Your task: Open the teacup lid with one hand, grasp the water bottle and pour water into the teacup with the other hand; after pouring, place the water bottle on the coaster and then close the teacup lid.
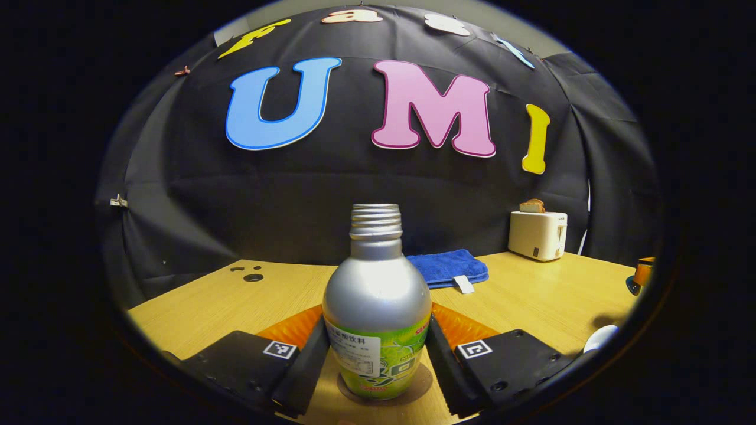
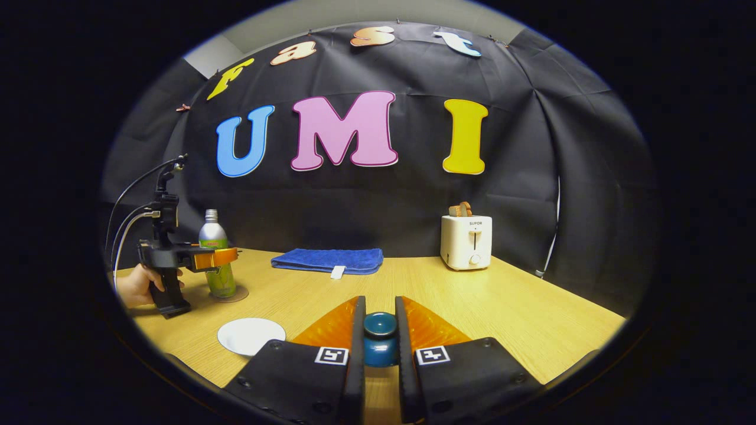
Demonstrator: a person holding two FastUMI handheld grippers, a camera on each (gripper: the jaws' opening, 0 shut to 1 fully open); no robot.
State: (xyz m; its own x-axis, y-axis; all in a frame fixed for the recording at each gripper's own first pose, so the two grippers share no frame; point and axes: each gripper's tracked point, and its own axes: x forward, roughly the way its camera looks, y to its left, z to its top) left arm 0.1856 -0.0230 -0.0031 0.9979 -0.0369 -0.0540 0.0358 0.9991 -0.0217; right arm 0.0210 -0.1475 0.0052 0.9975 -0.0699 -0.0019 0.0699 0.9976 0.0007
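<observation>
Wooden worktop under me: my left claw clamps the upright water bottle on its coaster; my right claw pinches the blue teacup lid.

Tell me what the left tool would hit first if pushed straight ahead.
The water bottle: it stands on the coaster between the left tool's fingers. Beyond it lie bare table and, off-line to the right, a blue towel.
</observation>
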